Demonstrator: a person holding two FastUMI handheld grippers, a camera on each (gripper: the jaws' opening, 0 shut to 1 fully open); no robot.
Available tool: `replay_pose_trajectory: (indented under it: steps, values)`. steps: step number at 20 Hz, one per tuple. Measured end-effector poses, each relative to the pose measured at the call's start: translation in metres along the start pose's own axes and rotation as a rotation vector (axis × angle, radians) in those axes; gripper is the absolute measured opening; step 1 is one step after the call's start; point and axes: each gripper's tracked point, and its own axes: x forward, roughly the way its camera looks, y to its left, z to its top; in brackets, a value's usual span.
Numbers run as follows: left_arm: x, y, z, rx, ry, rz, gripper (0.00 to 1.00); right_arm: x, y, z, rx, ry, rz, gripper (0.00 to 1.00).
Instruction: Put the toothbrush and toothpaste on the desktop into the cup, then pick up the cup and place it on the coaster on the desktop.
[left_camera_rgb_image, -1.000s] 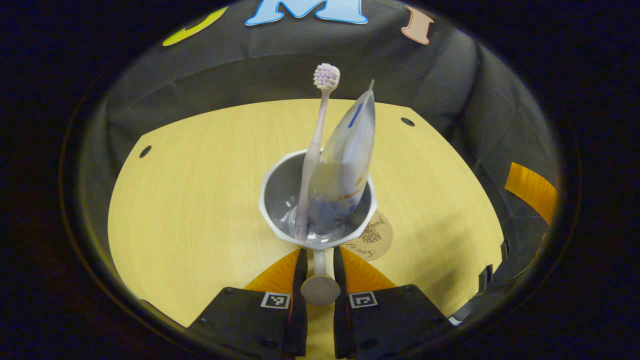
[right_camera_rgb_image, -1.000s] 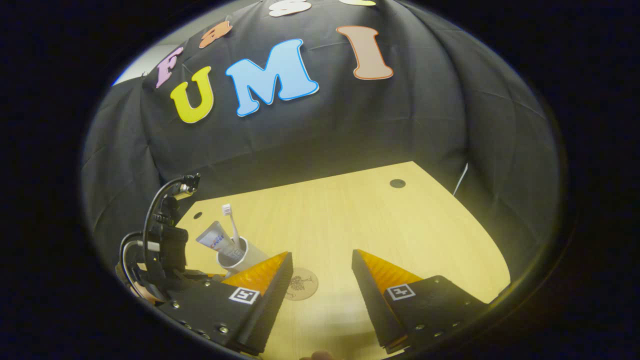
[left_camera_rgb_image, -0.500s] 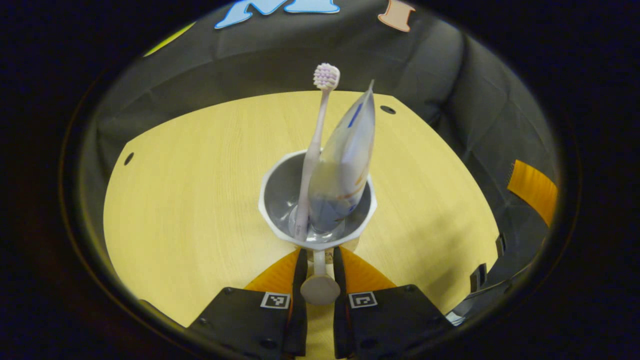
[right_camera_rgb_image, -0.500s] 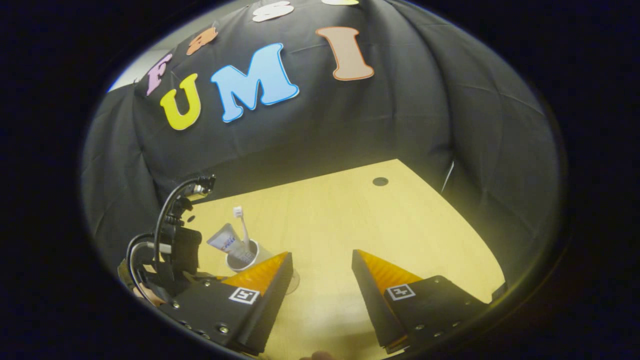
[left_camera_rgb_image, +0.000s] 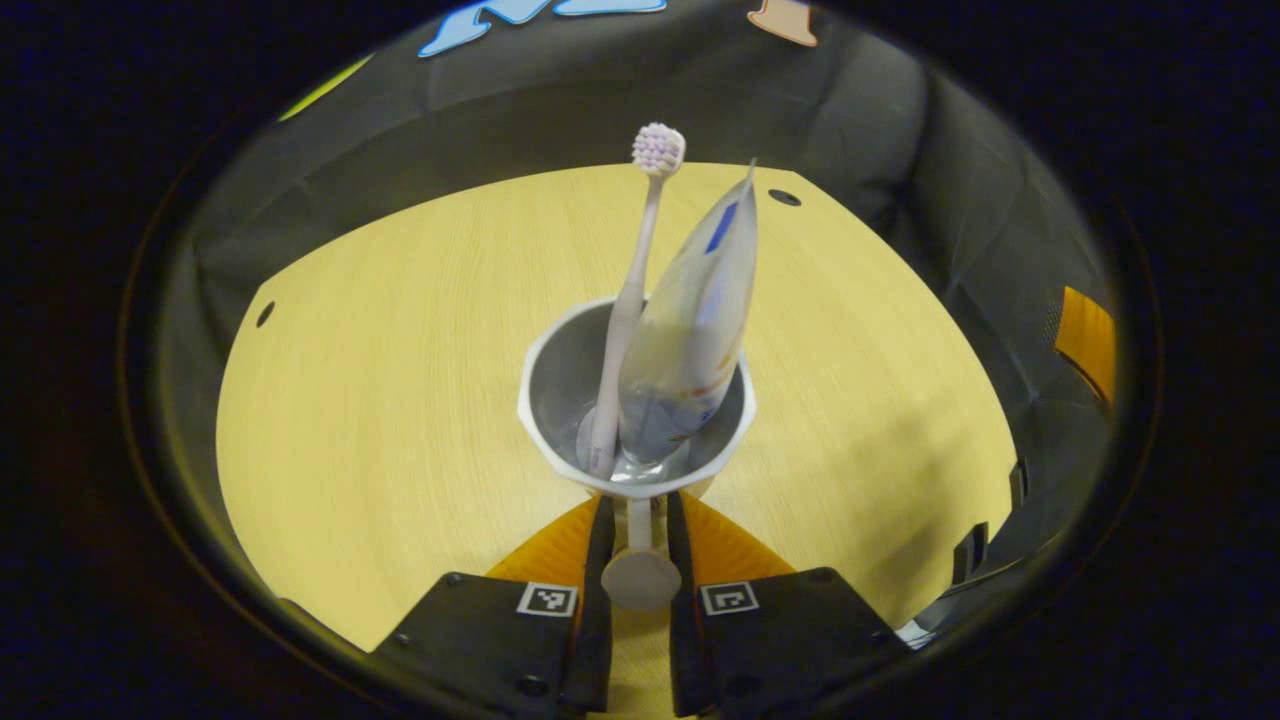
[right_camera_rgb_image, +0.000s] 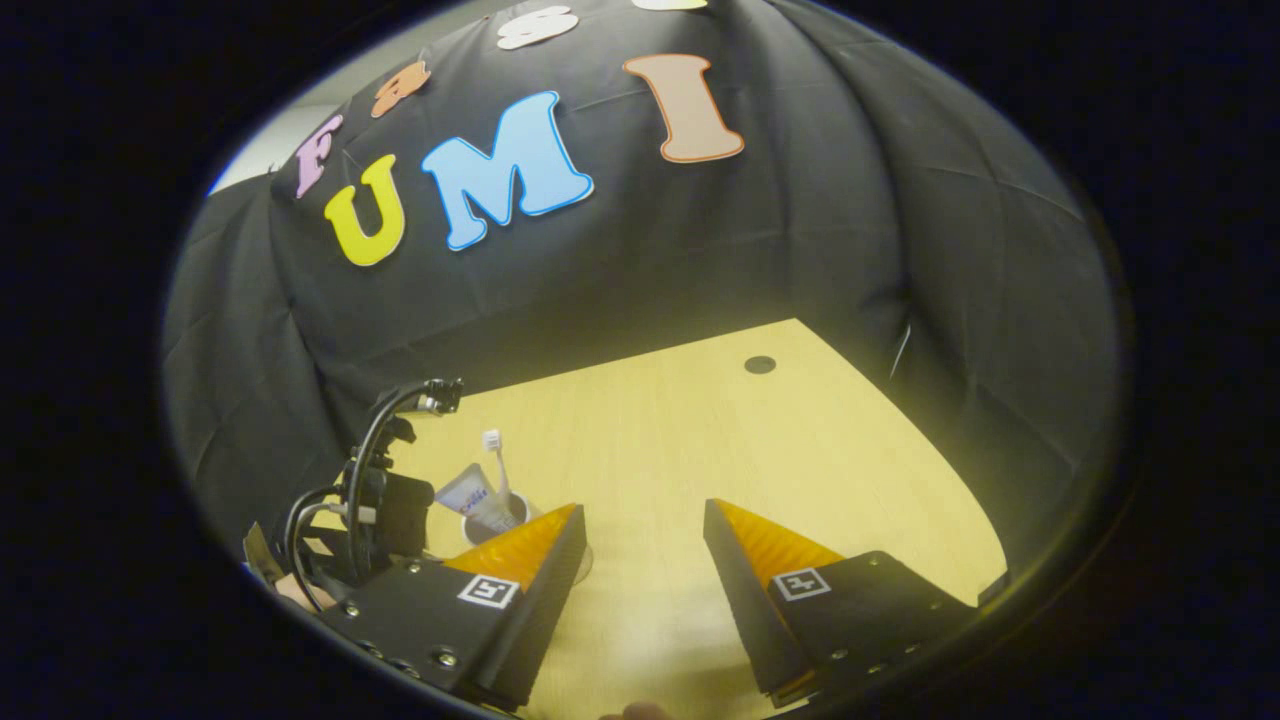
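A white cup (left_camera_rgb_image: 570, 375) holds a pale toothbrush (left_camera_rgb_image: 640, 250) standing head up and a toothpaste tube (left_camera_rgb_image: 695, 320) leaning beside it. My left gripper (left_camera_rgb_image: 635, 512) is shut on the cup's handle (left_camera_rgb_image: 640, 565), with one finger on each side of it. The coaster is hidden beneath the cup in the left gripper view. In the right gripper view the cup (right_camera_rgb_image: 478, 527) with toothbrush (right_camera_rgb_image: 495, 458) and toothpaste (right_camera_rgb_image: 468, 492) sits low on the left, partly behind a finger of my right gripper (right_camera_rgb_image: 642, 510). That gripper is open and holds nothing.
The yellow wooden table (left_camera_rgb_image: 380, 400) has small dark holes near its far corners (left_camera_rgb_image: 784, 197) (left_camera_rgb_image: 264, 313). Black cloth walls stand close behind and to the right. The other gripper's finger (left_camera_rgb_image: 1085, 340) shows at the right edge of the left gripper view.
The left gripper carried the cup sideways over the coaster, which showed beside the cup a second ago and is now covered. The right gripper stayed open and barely shifted.
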Motion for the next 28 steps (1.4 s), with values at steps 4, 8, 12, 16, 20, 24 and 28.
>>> replay_pose_trajectory:
  steps: [4, 8, 12, 16, 20, 24, 28]
  values:
    - [-0.009, -0.006, 0.003, -0.033, -0.044, -0.004, 0.33, -0.001, -0.001, 0.004, -0.021, -0.006, 0.012, 0.77]
    - [-0.035, -0.011, 0.014, -0.070, -0.150, -0.027, 0.55, -0.005, 0.002, 0.010, -0.058, -0.021, 0.023, 0.77]
    - [-0.075, -0.010, 0.025, -0.074, -0.290, -0.046, 0.77, -0.010, 0.008, 0.019, -0.133, -0.068, 0.000, 0.73]
    - [-0.128, 0.000, 0.041, -0.091, -0.438, -0.050, 0.87, -0.018, 0.022, 0.027, -0.179, -0.119, -0.019, 0.77]
    - [-0.180, 0.023, 0.063, -0.117, -0.605, -0.020, 0.96, -0.028, 0.039, 0.035, -0.229, -0.181, -0.036, 0.74]
    - [-0.227, 0.050, 0.080, -0.116, -0.777, 0.046, 0.94, -0.039, 0.054, 0.050, -0.257, -0.262, -0.044, 0.77]
    - [-0.259, 0.075, 0.090, -0.093, -0.884, 0.111, 0.92, -0.046, 0.070, 0.060, -0.264, -0.317, -0.039, 0.77]
